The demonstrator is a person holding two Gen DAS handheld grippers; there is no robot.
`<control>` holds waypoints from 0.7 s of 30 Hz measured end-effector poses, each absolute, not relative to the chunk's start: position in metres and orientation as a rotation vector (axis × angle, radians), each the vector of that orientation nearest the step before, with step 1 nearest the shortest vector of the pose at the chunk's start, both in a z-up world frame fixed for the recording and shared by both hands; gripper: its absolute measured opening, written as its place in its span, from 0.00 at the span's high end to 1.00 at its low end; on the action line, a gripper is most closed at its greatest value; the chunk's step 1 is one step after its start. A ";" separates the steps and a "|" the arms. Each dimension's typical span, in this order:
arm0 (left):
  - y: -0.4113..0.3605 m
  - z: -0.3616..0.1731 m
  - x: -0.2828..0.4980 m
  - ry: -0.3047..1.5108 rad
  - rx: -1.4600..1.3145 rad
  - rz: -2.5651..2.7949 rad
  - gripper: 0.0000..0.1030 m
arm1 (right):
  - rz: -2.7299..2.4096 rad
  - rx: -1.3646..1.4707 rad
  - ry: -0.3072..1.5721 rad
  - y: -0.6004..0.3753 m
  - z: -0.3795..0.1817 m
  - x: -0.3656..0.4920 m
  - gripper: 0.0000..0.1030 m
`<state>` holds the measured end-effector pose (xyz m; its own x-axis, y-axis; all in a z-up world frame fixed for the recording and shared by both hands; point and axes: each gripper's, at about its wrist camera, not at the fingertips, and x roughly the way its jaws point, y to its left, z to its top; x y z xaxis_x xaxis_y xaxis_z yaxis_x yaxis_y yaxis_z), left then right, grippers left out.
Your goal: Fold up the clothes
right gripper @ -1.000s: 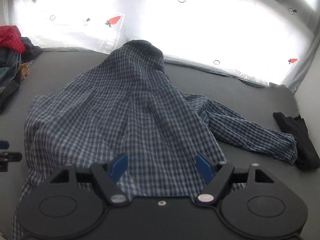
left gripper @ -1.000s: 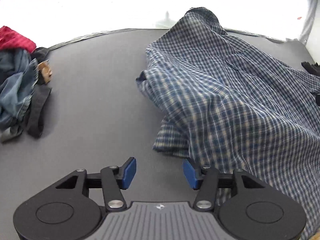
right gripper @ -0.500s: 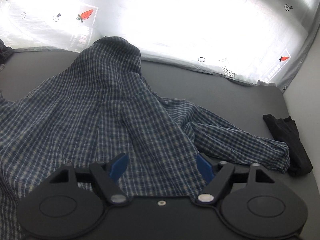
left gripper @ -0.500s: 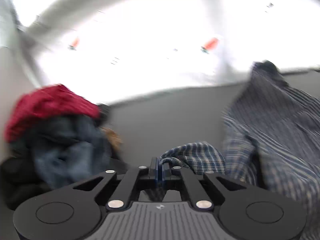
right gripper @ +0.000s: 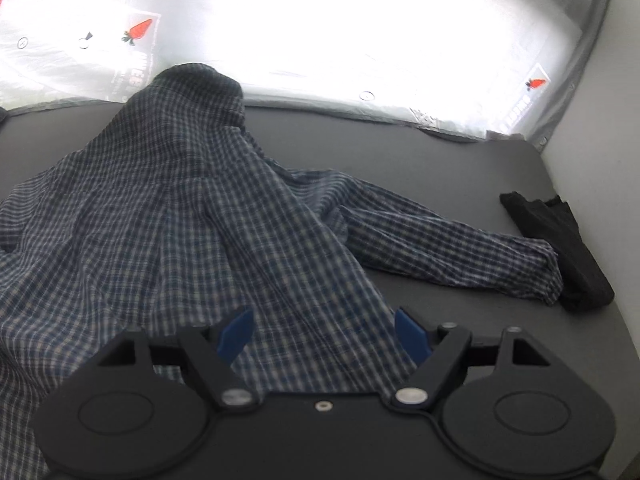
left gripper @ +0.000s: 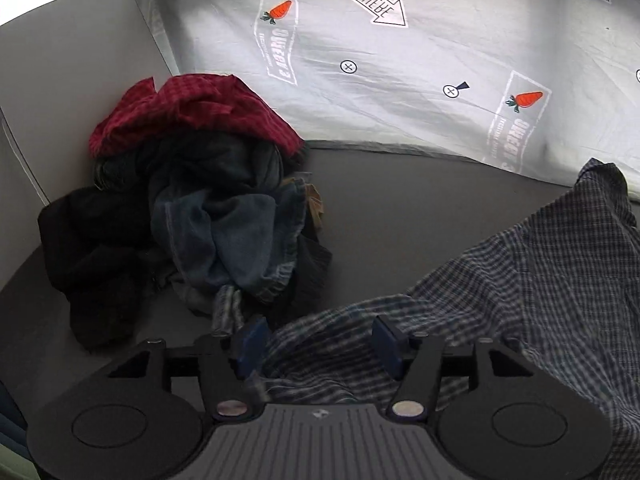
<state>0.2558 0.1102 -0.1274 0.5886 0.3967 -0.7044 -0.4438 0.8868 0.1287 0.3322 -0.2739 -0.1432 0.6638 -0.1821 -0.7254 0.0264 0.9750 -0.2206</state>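
Shirt [right gripper: 192,216] in blue plaid lies spread and rumpled across the grey mat [right gripper: 420,152], one sleeve reaching toward a dark cloth [right gripper: 560,240]. We hold our left gripper [left gripper: 316,340] spread over its sleeve end beside the clothes pile [left gripper: 192,208], our right gripper [right gripper: 324,332] spread above the hem, seemingly ready to flatten it.

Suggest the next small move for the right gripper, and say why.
Probably reach right and close on the sleeve. Both grippers are open: the left gripper hovers over the shirt edge, the right gripper over its body. That sleeve lies stretched out across the table, its cuff against a black garment, so it needs folding in.
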 end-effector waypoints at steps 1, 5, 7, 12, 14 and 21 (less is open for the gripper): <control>0.101 -0.130 0.253 0.807 -0.083 0.464 0.41 | -0.130 -0.183 0.847 -0.283 -0.145 0.328 0.23; 0.065 -0.131 0.255 0.803 -0.040 0.357 0.38 | -0.153 -0.215 0.851 -0.310 -0.149 0.318 0.17; 0.050 -0.129 0.260 0.789 0.012 0.315 0.30 | -0.141 -0.254 0.836 -0.315 -0.149 0.320 0.14; 0.031 -0.123 0.300 0.767 0.104 0.227 0.29 | -0.085 -0.308 0.777 -0.317 -0.145 0.354 0.11; 0.027 -0.124 0.325 0.763 0.116 0.197 0.29 | -0.053 -0.315 0.748 -0.313 -0.143 0.376 0.11; 0.005 -0.154 0.447 0.713 0.208 0.018 0.24 | 0.103 -0.188 0.726 -0.288 -0.159 0.490 0.36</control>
